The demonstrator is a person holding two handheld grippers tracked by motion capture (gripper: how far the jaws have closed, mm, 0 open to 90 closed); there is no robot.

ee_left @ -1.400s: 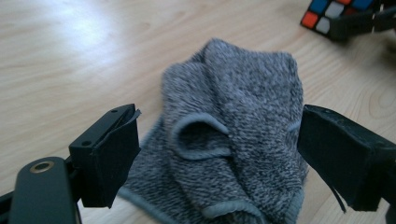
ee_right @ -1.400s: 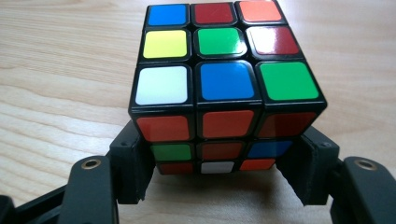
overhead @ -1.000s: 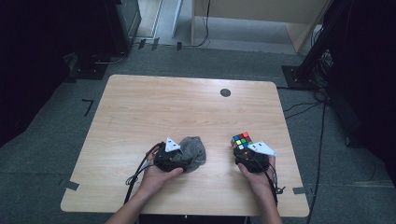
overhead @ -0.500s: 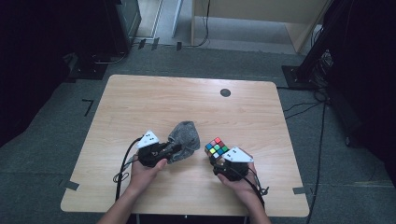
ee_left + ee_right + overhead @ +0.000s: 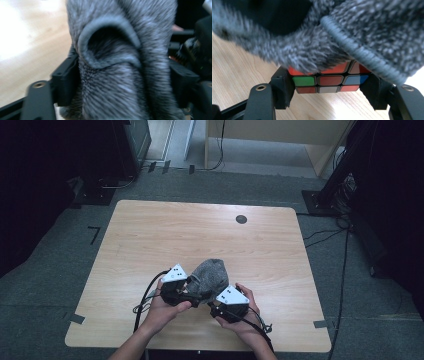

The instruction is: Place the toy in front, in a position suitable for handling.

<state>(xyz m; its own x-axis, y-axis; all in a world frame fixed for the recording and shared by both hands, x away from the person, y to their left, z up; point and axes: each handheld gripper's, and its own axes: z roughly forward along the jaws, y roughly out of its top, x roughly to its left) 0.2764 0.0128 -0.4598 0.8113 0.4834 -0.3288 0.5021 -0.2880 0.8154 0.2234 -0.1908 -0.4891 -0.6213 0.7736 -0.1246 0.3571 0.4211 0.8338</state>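
The grey fleecy pouch (image 5: 209, 276) hangs above the bench (image 5: 150, 235) near the middle of its near edge, between the 2 hands; its hemmed mouth (image 5: 110, 42) gapes dark toward the left gripper view. The left tongs (image 5: 187, 292) have the fabric between their 2 black jaws; the jaws have just been opening, and in the left gripper view the cloth fills the gap from one pad to the other, though the picture is blurred and I cannot tell for sure how firmly they press. The colour cube (image 5: 329, 81) sits clamped between the pads of the right tongs (image 5: 215, 306), jaws about half spread to its width; red, green, blue and white tiles face the camera, and its top edge is tucked under the pouch's rim, touching the fleece. In the high view the right tongs lie just beside the pouch's near-right side, the left tongs at its near-left; both hands come in from the near edge, cables trailing back; a small dark disc (image 5: 241, 219) lies well apart near the far edge.
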